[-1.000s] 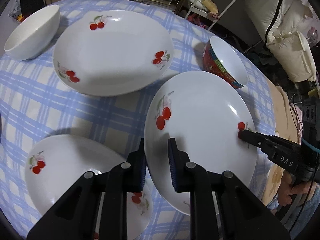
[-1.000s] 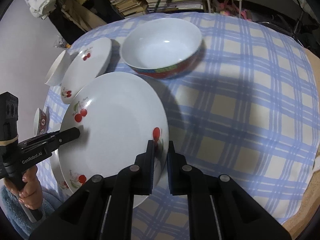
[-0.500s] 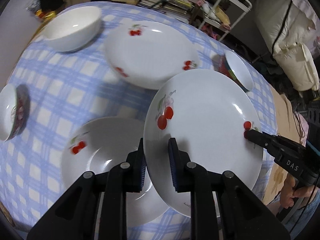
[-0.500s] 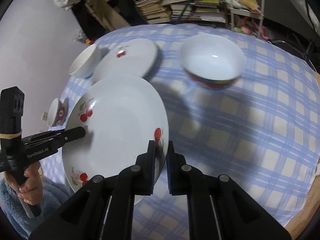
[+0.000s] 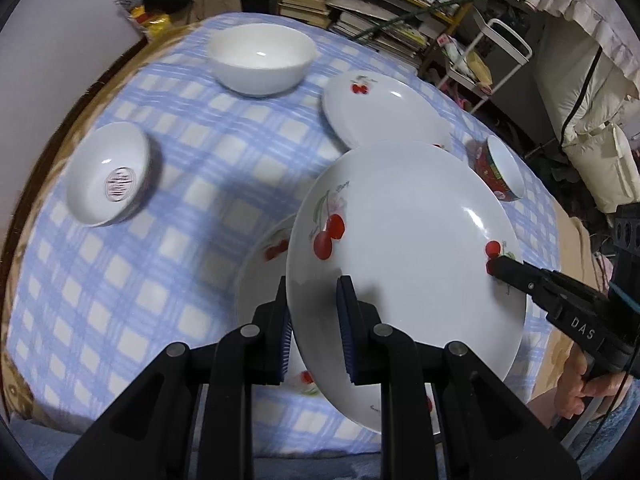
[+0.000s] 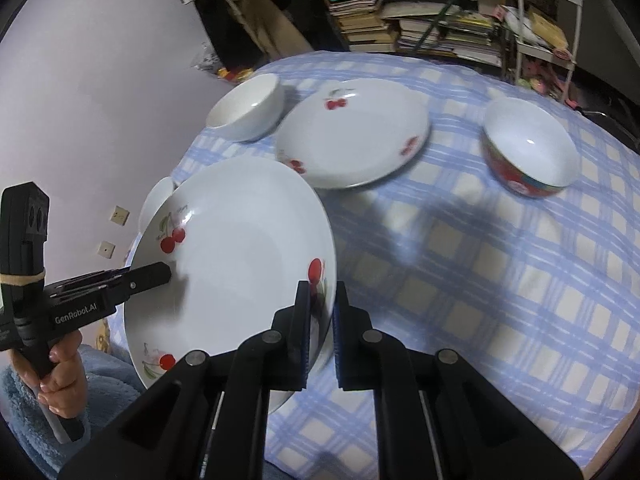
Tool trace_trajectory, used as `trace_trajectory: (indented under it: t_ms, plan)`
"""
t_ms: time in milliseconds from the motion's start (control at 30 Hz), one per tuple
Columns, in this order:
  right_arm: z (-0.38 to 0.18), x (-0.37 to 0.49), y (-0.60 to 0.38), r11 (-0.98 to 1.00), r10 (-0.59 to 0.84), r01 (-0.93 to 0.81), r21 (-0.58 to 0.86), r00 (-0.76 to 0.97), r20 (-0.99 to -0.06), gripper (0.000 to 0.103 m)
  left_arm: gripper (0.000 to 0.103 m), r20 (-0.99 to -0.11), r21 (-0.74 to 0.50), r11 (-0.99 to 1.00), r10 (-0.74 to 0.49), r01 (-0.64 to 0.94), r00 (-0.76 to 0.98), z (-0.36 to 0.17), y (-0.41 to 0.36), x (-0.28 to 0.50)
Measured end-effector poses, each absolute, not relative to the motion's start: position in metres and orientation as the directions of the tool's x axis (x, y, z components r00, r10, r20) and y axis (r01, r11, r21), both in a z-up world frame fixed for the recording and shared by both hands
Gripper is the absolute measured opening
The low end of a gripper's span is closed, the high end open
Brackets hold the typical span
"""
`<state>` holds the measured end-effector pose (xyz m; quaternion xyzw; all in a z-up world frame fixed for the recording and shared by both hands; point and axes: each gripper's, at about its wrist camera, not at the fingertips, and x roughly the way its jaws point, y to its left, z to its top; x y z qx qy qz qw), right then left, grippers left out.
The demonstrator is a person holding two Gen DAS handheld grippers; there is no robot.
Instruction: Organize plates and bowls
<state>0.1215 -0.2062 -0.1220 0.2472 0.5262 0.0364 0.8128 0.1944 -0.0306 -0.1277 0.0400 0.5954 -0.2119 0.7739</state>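
A white cherry-print plate [image 5: 404,240] is held in the air by both grippers. My left gripper [image 5: 313,304] is shut on its near rim; my right gripper [image 6: 321,300] is shut on the opposite rim. The plate also shows in the right wrist view [image 6: 236,268]. It hovers over a second cherry plate [image 5: 264,264] on the table, mostly hidden beneath it. A third cherry plate [image 5: 384,112] lies farther back, also seen in the right wrist view [image 6: 352,132].
On the blue checked tablecloth [image 5: 120,280] stand a plain white bowl [image 5: 260,60], a small white bowl [image 5: 108,180] at the left edge and a red-sided bowl [image 6: 530,148] at the right. Book stacks [image 5: 360,8] and a white rack [image 6: 544,12] stand behind the table.
Both grippers have lifted the held plate higher and carried it left over the second plate, which it now largely covers. Both grips are unchanged.
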Motion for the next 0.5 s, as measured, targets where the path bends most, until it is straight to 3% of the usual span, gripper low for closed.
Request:
trace_trajectory:
  t_ms: [500]
  plan:
    - [-0.156,0.122,-0.159,0.899,0.334,0.153,0.410,0.365,-0.869,0.012,0.020,-0.918,-0.286,0.930,-0.335,0.231,0.211,-0.168,0.025,0.189]
